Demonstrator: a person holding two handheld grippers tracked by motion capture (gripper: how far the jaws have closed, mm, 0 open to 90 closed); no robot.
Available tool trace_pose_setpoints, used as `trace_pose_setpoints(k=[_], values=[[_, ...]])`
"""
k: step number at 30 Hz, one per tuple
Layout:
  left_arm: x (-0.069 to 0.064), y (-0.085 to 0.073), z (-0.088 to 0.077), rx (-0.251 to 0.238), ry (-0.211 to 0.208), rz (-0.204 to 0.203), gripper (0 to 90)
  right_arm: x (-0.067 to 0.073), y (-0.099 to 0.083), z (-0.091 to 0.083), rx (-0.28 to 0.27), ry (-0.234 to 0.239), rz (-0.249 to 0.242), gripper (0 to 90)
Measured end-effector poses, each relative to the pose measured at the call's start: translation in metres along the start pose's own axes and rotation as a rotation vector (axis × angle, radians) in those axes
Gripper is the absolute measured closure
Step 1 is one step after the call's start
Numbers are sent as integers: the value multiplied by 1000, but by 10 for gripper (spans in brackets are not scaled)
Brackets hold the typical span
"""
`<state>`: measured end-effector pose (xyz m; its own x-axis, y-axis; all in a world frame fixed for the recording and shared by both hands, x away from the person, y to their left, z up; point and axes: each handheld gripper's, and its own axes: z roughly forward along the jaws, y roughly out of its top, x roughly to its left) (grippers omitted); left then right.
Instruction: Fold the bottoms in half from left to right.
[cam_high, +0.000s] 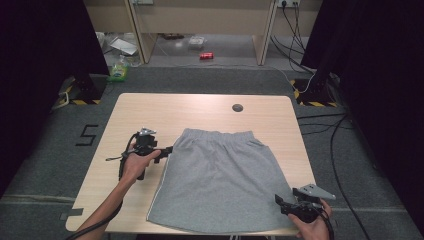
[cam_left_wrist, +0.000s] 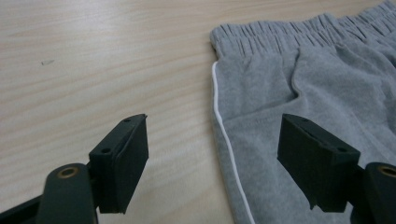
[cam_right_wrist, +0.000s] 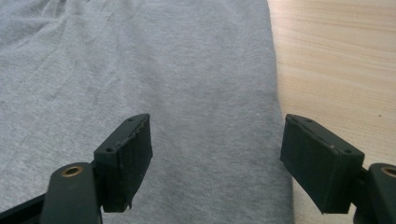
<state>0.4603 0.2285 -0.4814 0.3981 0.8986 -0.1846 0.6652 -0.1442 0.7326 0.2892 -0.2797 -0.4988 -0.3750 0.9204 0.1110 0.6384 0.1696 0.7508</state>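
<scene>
High view: we hold two tongs over a pale wooden table (cam_high: 150, 110) on grey carpet, black curtains at both sides. Grey cotton shorts with an elastic waistband (cam_high: 220, 175) lie flat at its centre. Our left tongs (cam_high: 167, 149) gape at the shorts' left edge; our right tongs (cam_high: 280, 201) gape at the near right corner, clamping nothing.

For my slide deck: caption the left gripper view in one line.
Open left gripper above the wooden table, jaws straddling the white-piped side edge of flat grey shorts near the elastic waistband.
</scene>
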Motion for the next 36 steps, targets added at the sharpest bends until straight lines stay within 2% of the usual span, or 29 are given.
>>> trace_pose_setpoints(k=[8, 20, 26, 28, 33, 36], values=[[-2, 17, 14, 14, 6, -13, 278, -1, 0, 0, -3, 1, 2, 252], [-9, 31, 34, 38, -4, -20, 345, 0, 0, 1, 1, 3, 0, 253], [-16, 40, 50, 58, -4, -25, 365, -1, 0, 2, 0, 7, 1, 254], [-18, 41, 55, 69, 1, -16, 373, 0, 0, 2, 5, 7, 4, 253], [-21, 45, 64, 77, 6, -24, 404, 0, 0, 1, 2, 9, 5, 254], [-20, 48, 70, 89, 25, -19, 430, -1, 0, 1, 1, 11, 2, 254]])
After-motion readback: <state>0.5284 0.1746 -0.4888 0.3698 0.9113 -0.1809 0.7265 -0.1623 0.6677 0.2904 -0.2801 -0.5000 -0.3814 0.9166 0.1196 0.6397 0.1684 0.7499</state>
